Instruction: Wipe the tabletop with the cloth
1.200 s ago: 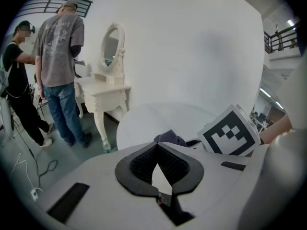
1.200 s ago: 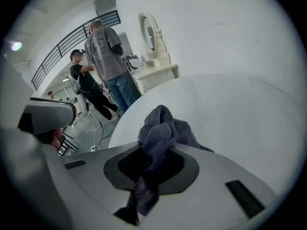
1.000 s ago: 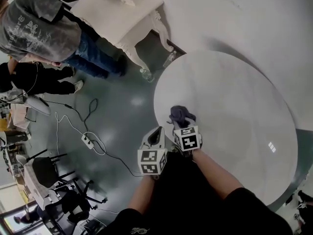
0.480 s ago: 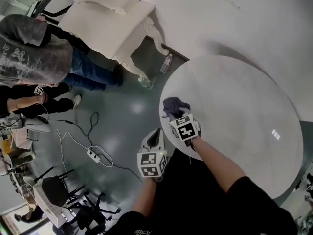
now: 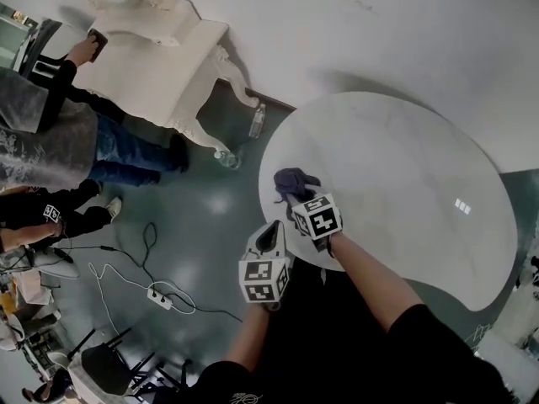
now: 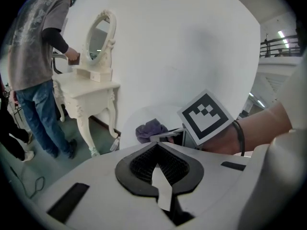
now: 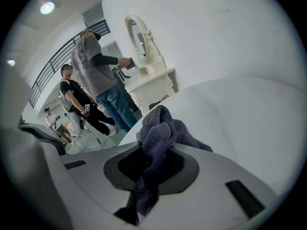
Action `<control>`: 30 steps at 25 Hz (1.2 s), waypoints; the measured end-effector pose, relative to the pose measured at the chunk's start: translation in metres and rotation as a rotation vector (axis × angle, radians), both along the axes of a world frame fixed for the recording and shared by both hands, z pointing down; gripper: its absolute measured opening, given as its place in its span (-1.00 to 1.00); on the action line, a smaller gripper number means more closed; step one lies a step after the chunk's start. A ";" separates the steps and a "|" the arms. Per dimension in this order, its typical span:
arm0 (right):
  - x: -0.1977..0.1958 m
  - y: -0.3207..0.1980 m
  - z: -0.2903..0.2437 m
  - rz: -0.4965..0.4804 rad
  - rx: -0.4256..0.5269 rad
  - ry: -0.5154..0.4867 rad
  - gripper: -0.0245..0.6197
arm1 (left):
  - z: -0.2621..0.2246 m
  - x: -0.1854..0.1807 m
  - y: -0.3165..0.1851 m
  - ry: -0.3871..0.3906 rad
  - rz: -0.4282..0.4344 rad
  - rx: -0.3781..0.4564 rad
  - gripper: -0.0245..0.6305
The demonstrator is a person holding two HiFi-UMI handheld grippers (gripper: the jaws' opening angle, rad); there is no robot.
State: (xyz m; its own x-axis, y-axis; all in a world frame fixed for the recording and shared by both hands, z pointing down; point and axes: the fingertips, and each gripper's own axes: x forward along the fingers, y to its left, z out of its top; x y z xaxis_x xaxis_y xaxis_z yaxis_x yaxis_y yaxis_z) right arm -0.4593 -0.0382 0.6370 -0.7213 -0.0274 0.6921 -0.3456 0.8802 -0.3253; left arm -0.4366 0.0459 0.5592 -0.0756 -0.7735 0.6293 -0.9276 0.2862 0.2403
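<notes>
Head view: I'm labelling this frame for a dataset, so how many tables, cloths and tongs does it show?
Round table: 1
Dressing table: 1
Cloth: 1
Tongs: 2 (left tongs, right tongs)
Total: 5

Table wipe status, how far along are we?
Done: the dark grey-purple cloth is picked up, clamped in the right gripper's fingers. In hand: it sits on the round white tabletop at the near left edge. Left: nearly the whole top lies beyond it, and no marks show what has been wiped. The left gripper is shut, empty, off the table.
</notes>
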 end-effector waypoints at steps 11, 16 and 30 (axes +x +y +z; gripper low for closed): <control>0.061 -0.048 0.000 0.164 0.022 0.011 -0.77 | -0.001 0.045 -0.030 0.005 0.163 0.032 -0.90; 0.094 -0.072 -0.001 0.229 0.013 0.007 -0.77 | 0.000 0.074 -0.038 -0.002 0.208 0.033 -0.90; 0.210 -0.131 -0.003 0.379 -0.029 -0.009 -0.77 | -0.004 0.182 -0.084 -0.008 0.320 0.029 -0.90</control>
